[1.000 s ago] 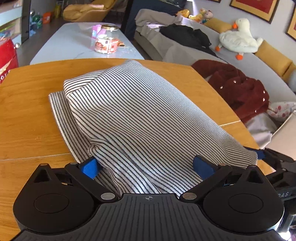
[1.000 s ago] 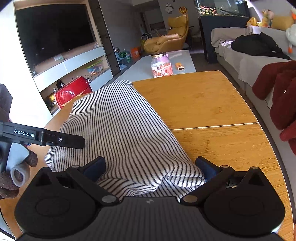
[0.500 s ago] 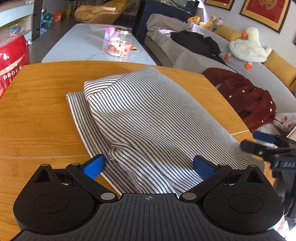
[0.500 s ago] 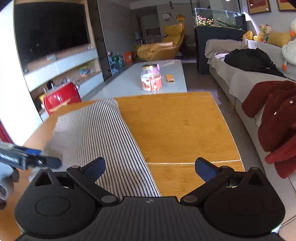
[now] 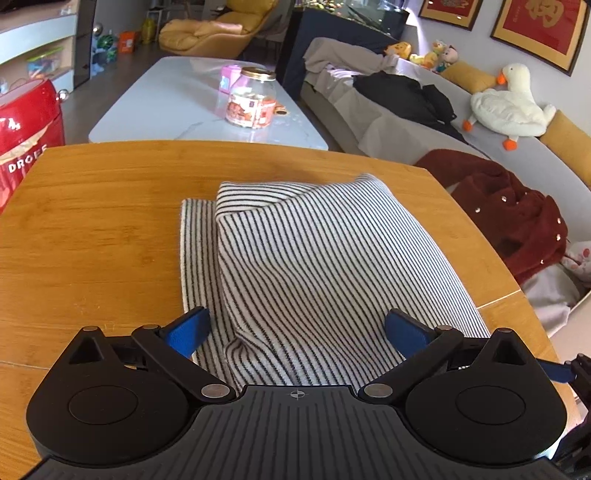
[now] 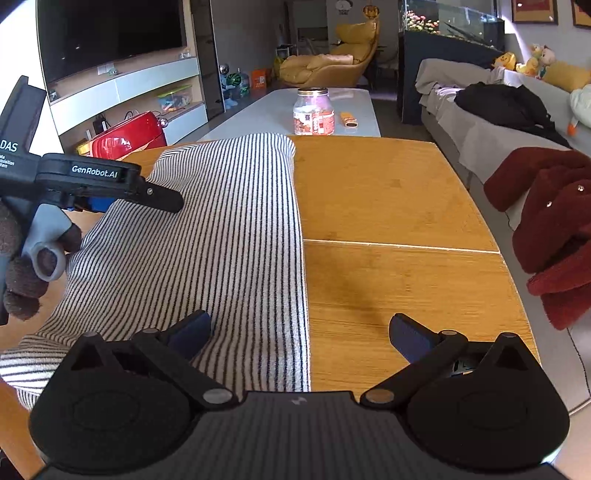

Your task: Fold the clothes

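Left wrist view: striped garment (image 5: 325, 266) lies folded on wooden worktop (image 5: 92, 229). Left tool (image 5: 297, 328) spread wide over near edge, gripping nothing. Right tool (image 6: 299, 332) likewise wide apart, empty, straddling garment's right edge.

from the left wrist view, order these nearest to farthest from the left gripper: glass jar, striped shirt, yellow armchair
1. striped shirt: on the wooden table, lying between the fingers of the left gripper.
2. glass jar: straight ahead on the white coffee table.
3. yellow armchair: at the back of the room, slightly left.
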`<state>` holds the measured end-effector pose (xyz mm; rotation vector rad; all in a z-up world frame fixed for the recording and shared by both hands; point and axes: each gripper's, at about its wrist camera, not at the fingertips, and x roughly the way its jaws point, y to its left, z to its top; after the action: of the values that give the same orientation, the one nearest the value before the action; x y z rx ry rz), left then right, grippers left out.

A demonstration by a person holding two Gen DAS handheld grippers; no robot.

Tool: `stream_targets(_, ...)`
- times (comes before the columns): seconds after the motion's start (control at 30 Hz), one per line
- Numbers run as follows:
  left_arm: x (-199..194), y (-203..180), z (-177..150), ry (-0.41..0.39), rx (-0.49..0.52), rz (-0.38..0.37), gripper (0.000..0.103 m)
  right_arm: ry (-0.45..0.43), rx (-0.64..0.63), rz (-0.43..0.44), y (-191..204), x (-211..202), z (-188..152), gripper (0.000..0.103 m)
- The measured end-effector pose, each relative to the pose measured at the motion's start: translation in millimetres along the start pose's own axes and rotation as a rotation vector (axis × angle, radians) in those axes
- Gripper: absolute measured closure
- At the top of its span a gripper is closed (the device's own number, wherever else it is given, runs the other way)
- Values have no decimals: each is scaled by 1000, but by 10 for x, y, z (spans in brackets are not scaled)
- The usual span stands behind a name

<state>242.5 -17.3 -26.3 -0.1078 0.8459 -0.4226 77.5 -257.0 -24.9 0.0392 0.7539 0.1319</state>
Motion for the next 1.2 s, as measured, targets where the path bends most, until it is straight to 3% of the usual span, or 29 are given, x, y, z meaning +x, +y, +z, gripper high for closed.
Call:
stream_targets(0.17,-370,77,-156,-5,-80,-15,0,0,-27,33,-89,-97,-22,0)
stream_targets(0.37,-829,-95,-460,-26,27,-42,0,-69,-120,18,-22,-344,5,0)
stream_targets(0.43,-918,-191,-568,-24,82,-39,0,-46,-178,11,58,-334,-66,0)
stream_targets(0.63,-940,-350,-825,0,200,43,0,-43,-219,-16,144,-418,-195,0)
stream_targets(0.77,-955,-300,-898,6,187,36,0,-110,-290,-11,290,-623,-123,0)
stream_targets(1.07,-1002,-218,-932,7,167,40,0,-60,-351,85,534,-494,-239,0)
stream_targets(1.2,-1016,-183,-919,7,147,44,0,-83,-391,68,563,-605,-266,0)
